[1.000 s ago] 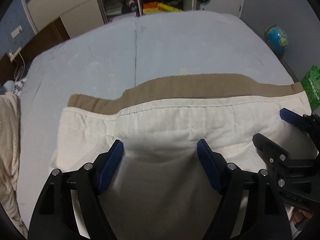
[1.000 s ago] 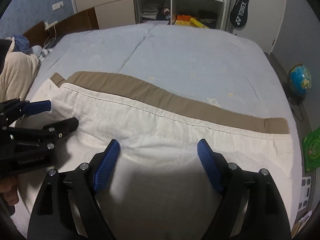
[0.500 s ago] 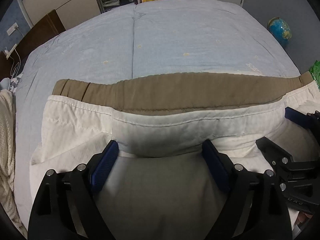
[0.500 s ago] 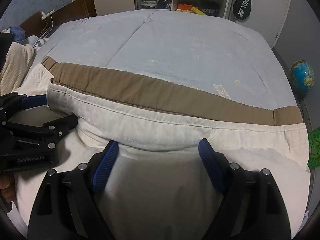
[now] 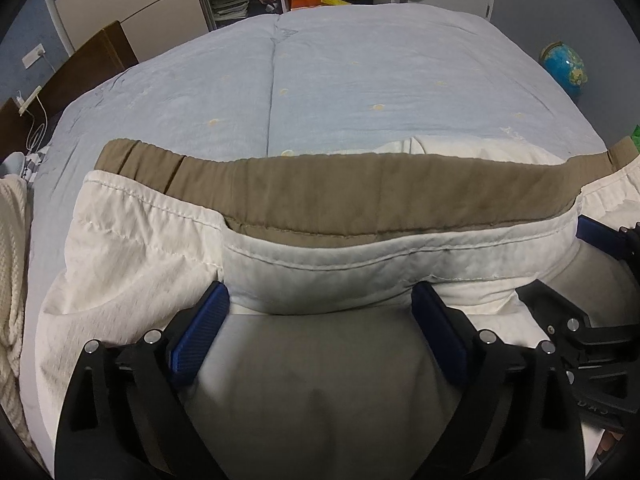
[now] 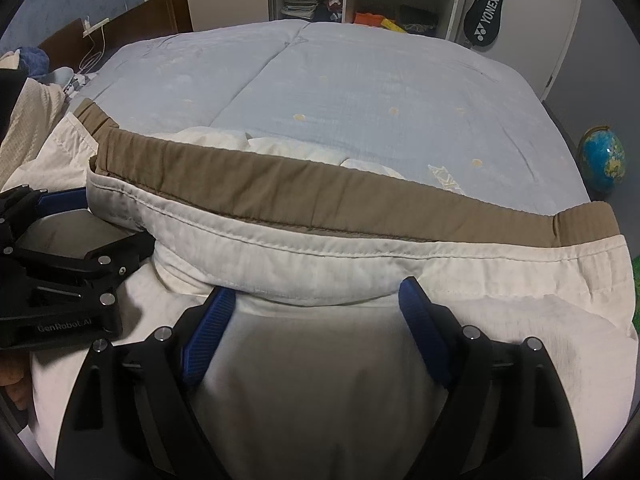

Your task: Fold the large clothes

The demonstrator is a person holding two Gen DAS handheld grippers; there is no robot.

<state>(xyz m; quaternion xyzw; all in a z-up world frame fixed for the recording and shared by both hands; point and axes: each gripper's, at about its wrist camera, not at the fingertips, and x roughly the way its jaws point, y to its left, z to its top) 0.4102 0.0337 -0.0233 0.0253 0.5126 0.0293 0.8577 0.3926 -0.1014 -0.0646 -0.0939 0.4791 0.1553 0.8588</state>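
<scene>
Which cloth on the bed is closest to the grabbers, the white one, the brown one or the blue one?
The white cloth. It bulges right between the blue pads; the brown cloth lies behind it, and the blue bedcover stretches beyond.

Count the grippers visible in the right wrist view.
2. The right gripper fills the bottom centre, jaws open, over the cream garment. The left gripper enters at the left edge beside the same fold, its jaws opening.

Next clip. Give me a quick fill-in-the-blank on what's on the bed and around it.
1. The cream garment has a waistband coloured ____.
2. The garment lies on a bed cover coloured light ____.
3. On the floor by the bed stands a ____.
4. Both the left gripper and the right gripper have their jaws ____.

Missing: brown; blue; globe; open
</scene>
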